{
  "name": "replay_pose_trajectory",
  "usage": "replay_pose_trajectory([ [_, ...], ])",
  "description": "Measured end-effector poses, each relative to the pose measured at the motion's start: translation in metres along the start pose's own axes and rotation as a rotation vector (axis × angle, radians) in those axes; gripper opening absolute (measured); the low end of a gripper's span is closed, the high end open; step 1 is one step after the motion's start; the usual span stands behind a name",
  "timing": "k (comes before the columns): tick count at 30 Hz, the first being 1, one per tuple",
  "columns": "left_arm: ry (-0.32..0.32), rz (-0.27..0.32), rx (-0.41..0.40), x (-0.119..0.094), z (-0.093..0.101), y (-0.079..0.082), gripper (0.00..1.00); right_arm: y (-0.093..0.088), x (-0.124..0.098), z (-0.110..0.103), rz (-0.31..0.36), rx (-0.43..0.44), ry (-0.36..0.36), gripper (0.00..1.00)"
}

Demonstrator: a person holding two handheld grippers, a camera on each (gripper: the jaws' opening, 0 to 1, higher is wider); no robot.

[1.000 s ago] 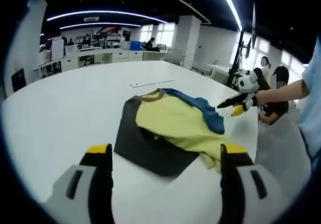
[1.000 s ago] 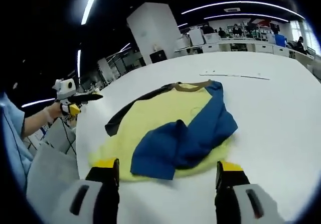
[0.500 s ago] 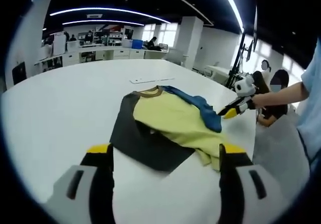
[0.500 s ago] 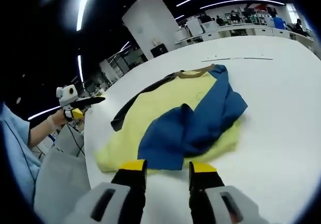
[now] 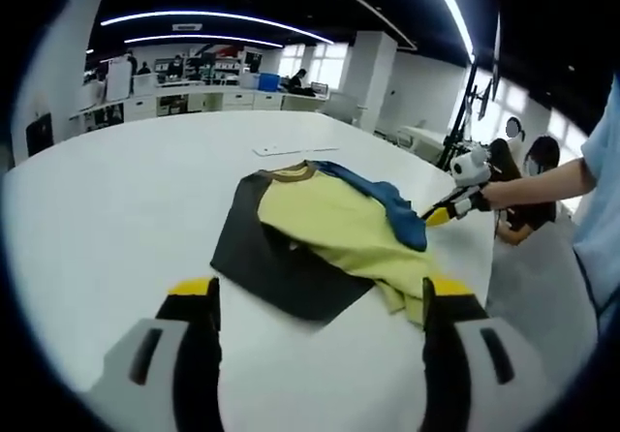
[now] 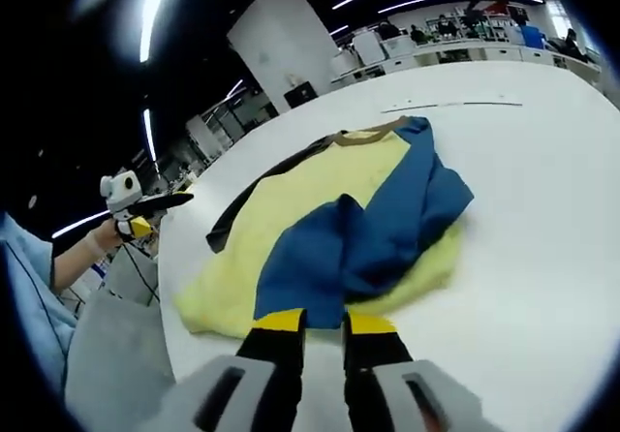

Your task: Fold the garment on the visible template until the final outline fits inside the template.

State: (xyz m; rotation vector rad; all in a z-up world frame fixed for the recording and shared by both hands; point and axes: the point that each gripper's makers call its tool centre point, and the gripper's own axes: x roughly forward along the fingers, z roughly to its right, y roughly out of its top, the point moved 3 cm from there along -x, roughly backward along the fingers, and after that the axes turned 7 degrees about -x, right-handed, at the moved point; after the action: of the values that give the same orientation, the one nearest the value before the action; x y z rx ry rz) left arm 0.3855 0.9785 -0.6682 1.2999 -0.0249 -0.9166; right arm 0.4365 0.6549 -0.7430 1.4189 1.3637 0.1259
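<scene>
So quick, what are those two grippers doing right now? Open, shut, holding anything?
Left gripper: open, holding nothing, back from the garment.
Right gripper: jaws nearly shut at the blue sleeve's edge; whether it pinches the cloth cannot be told.

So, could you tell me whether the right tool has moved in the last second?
Yes: right tool has moved toward the shirt, reaching its blue edge.

The right hand-held gripper (image 6: 323,324), jaws nearly together, sits at the blue sleeve's (image 6: 354,248) near edge at 6 o'clock. The yellow garment (image 6: 291,224) lies on the white desk (image 6: 533,209); the left hand-held gripper (image 6: 160,202) is at 9 o'clock.
</scene>
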Motion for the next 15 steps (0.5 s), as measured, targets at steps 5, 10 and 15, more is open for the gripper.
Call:
replay_pose_trajectory([
  [5, -0.005, -0.008, 0.000, 0.001, 0.001, -0.003, 0.83, 0.000, -0.006, 0.002, 0.007, -0.017, -0.023, 0.00],
  [10, -0.005, -0.007, -0.006, 0.002, 0.002, -0.005, 0.82, 0.004, -0.019, 0.005, 0.027, -0.019, -0.041, 0.00],
  [15, -0.009, -0.010, -0.011, 0.004, 0.004, -0.008, 0.82, 0.004, -0.035, 0.014, 0.033, -0.020, -0.069, 0.00],
])
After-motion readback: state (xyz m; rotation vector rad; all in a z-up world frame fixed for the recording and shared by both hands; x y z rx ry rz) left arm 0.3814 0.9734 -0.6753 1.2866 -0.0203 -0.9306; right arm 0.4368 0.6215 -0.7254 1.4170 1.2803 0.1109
